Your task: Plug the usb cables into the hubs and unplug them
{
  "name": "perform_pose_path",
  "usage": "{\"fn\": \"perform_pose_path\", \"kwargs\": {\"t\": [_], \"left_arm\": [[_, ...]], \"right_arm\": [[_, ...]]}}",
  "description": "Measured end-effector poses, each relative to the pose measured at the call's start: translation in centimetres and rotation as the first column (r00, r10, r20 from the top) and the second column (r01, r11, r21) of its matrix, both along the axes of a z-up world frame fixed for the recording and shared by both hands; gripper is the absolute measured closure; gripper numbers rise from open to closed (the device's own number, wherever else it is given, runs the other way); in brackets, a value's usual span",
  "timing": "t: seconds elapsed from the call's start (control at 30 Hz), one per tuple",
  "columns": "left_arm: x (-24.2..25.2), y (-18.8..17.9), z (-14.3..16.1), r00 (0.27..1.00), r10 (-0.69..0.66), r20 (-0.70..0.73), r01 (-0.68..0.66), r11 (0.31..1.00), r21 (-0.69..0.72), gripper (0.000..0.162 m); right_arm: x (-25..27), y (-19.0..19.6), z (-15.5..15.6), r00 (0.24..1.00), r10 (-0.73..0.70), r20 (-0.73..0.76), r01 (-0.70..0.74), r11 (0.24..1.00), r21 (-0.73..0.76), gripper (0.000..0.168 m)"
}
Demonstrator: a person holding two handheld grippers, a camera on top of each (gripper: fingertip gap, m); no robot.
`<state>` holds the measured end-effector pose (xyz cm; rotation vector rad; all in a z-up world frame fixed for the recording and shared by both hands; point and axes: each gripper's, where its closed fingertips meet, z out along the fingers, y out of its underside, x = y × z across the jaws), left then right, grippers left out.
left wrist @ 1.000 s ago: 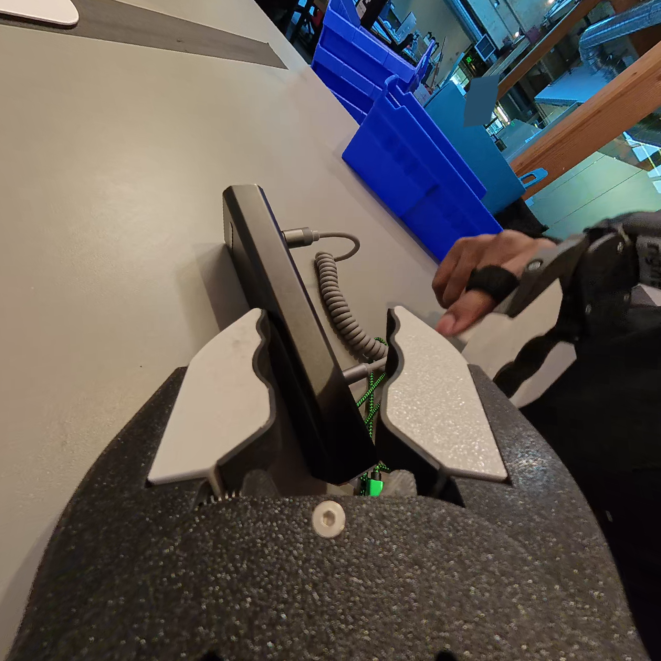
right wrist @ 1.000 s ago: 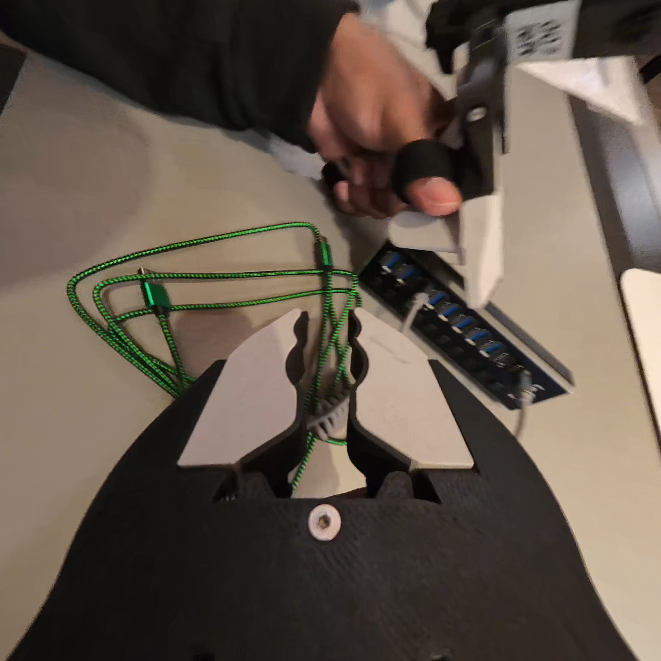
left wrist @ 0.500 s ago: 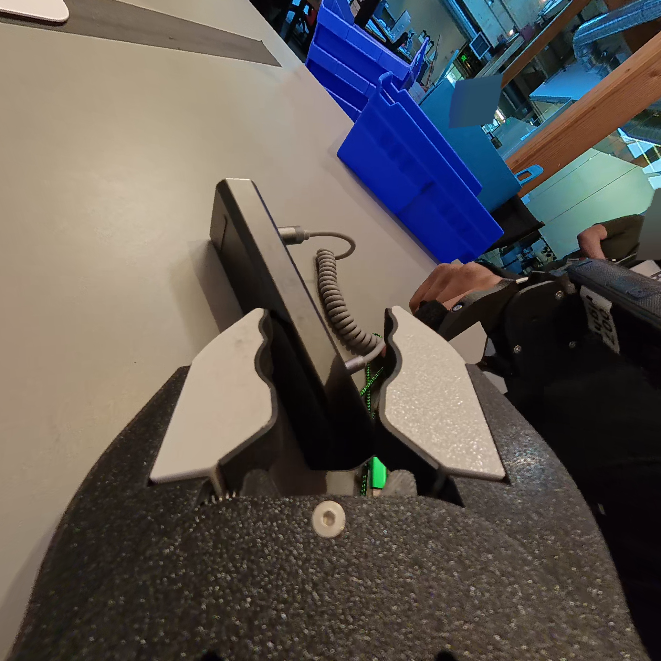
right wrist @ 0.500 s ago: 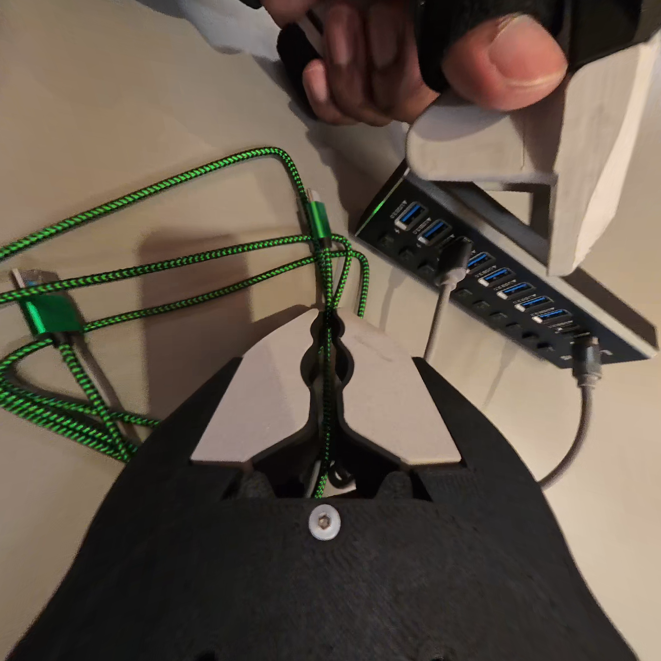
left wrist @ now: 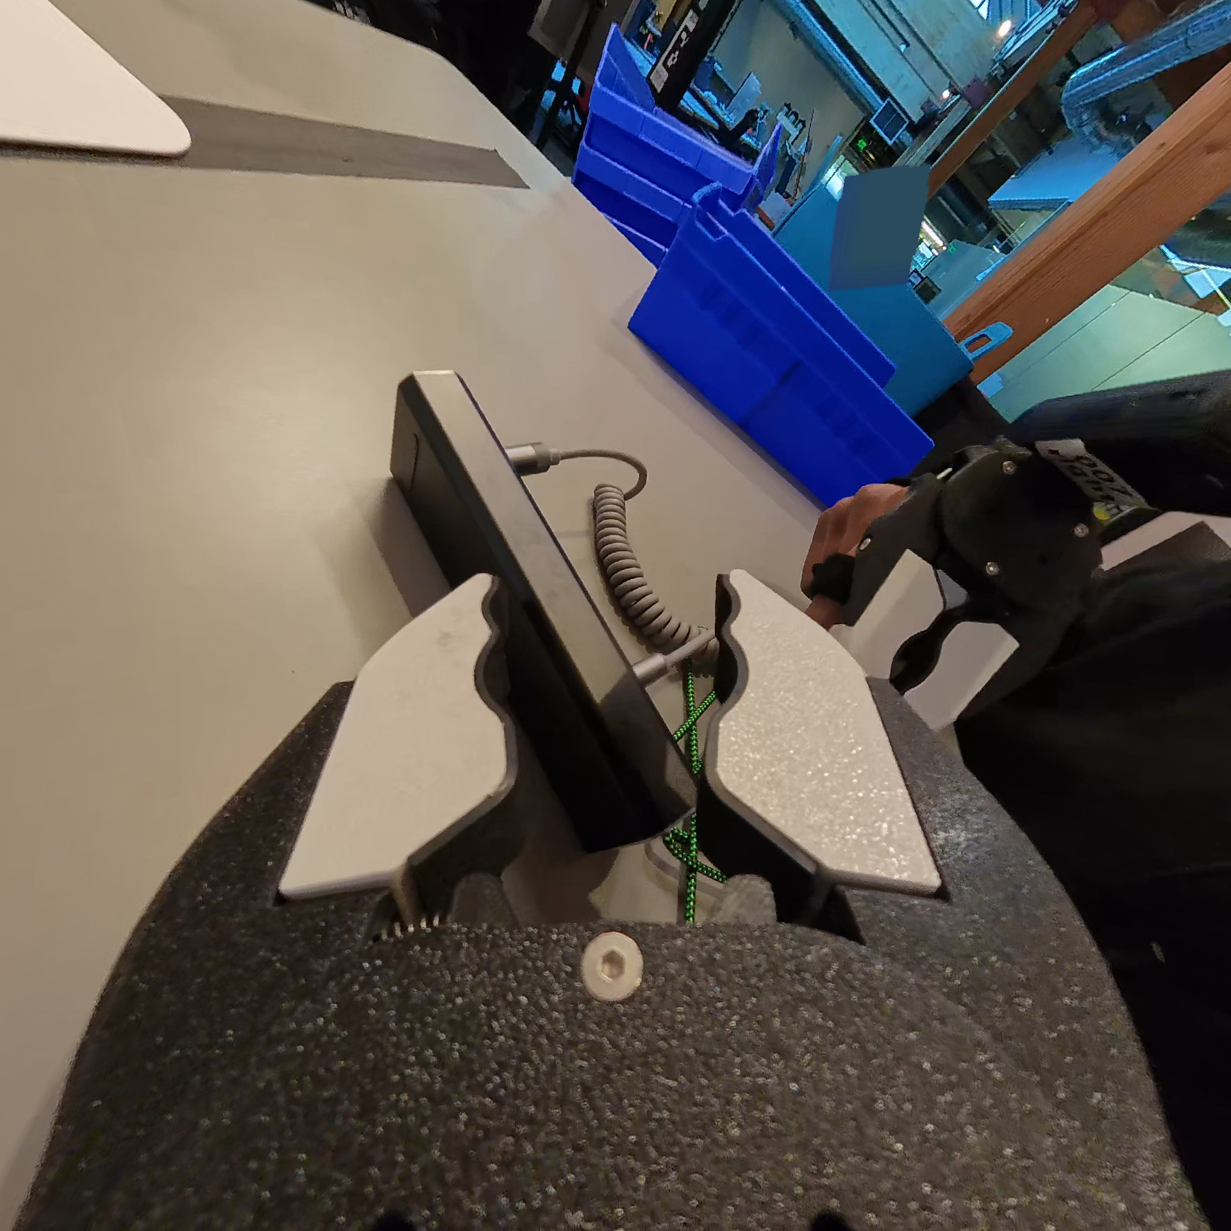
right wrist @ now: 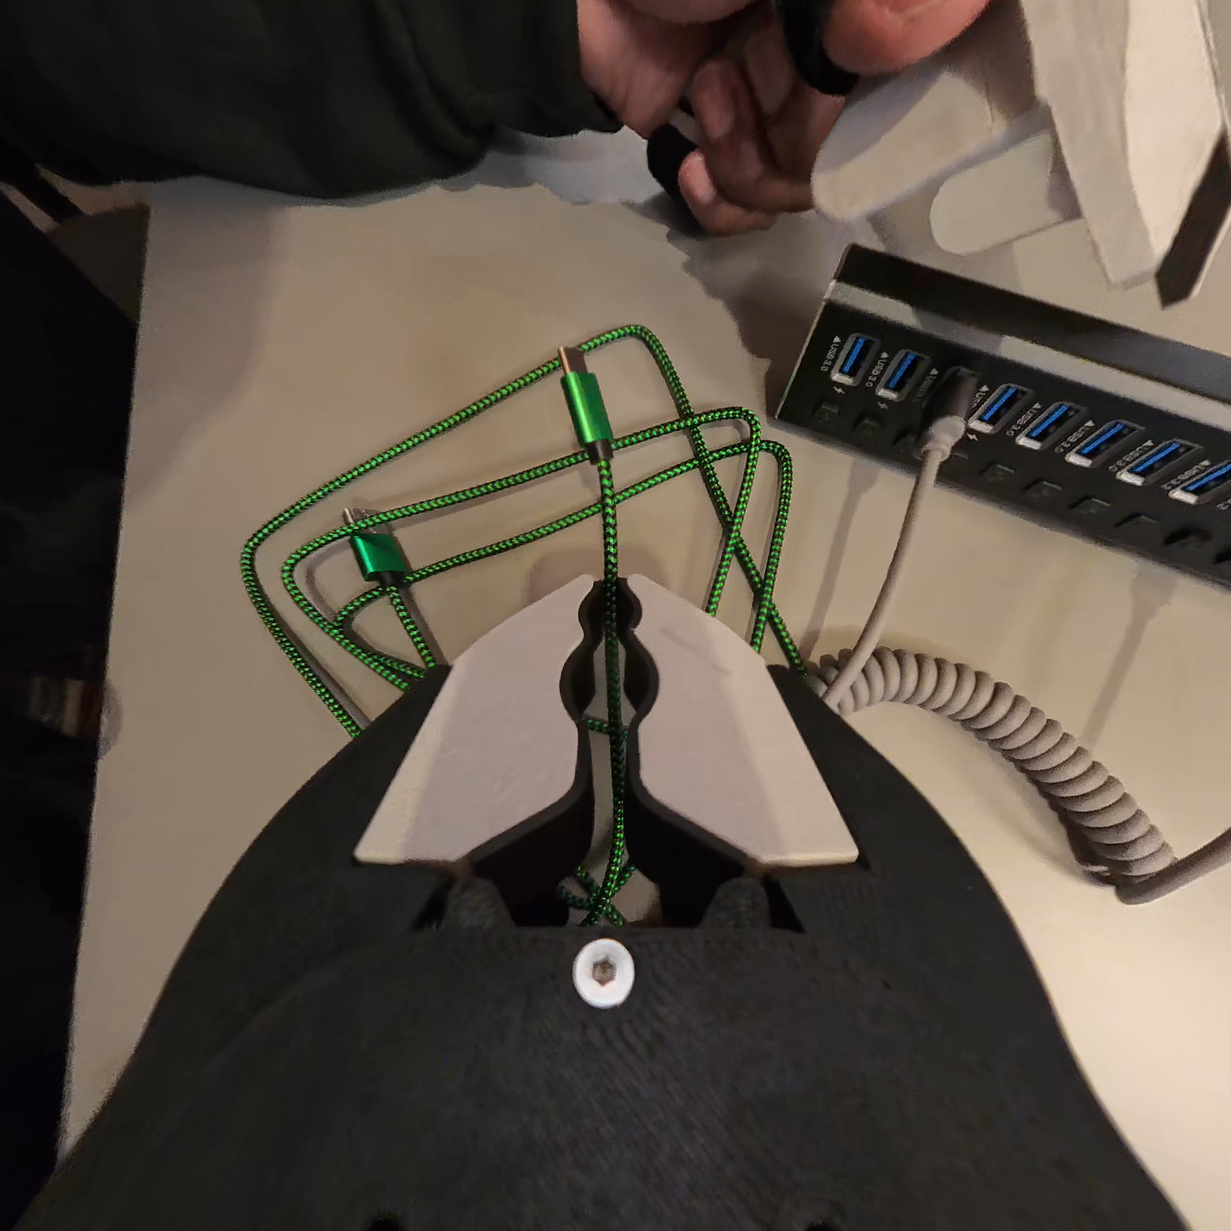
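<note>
A black USB hub [left wrist: 533, 599] with blue ports [right wrist: 1039, 426] lies on the grey table. My left gripper [left wrist: 606, 586] straddles it, with both pads against its sides. A grey coiled cable [left wrist: 619, 566] is plugged into the hub at both ends; one plug [right wrist: 946, 406] shows in the right wrist view. My right gripper [right wrist: 611, 586] is shut on a green braided cable [right wrist: 609, 666], a little behind its green connector [right wrist: 585, 416]. A second green connector [right wrist: 373, 553] lies to the left among the cable loops. The right gripper also shows in the left wrist view [left wrist: 986, 553].
Blue plastic bins [left wrist: 766, 346] stand on the table behind the hub. A white pad [left wrist: 66, 86] lies at the far left corner. The person's hand [right wrist: 719, 100] and dark sleeve [right wrist: 266, 86] are above the green loops. The table edge [right wrist: 133, 466] runs down the left.
My right gripper was open around the green strands, closed on one cable, then pulled back, so its connector now lies beyond the tips. My left gripper stayed on the hub.
</note>
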<state>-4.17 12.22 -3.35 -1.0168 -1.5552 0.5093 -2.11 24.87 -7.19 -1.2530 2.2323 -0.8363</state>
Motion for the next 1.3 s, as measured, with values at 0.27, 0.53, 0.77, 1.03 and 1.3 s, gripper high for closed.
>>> {"fn": "perform_pose_path", "kwargs": {"t": [0.27, 0.53, 0.77, 1.03, 1.3], "left_arm": [[3.8, 3.7, 5.4, 0.944, -0.288, -0.16, 0.192, 0.876, -0.443, 0.1], [3.8, 10.3, 3.2, 0.844, -0.536, -0.008, 0.372, 0.597, -0.711, 0.112], [2.7, 10.6, 1.6, 0.86, -0.506, 0.064, 0.342, 0.481, -0.807, 0.134], [2.0, 9.8, 0.0, 0.874, -0.468, 0.133, 0.389, 0.509, -0.768, 0.156], [1.3, 8.1, 0.9, 0.912, -0.409, 0.027, 0.364, 0.778, -0.513, 0.157]], "right_arm": [[-1.7, -0.5, 1.3, 0.989, -0.069, 0.131, 0.065, 0.997, 0.034, 0.166], [-2.0, -0.8, 1.7, 0.976, -0.101, 0.195, 0.088, 0.993, 0.076, 0.166], [-1.6, -0.6, 1.6, 0.969, -0.094, 0.229, 0.071, 0.992, 0.108, 0.166], [-1.9, -1.0, 1.2, 0.968, -0.102, 0.227, 0.08, 0.991, 0.104, 0.166], [-2.7, -3.6, 3.1, 0.97, -0.087, 0.226, 0.142, 0.96, -0.241, 0.14]]}}
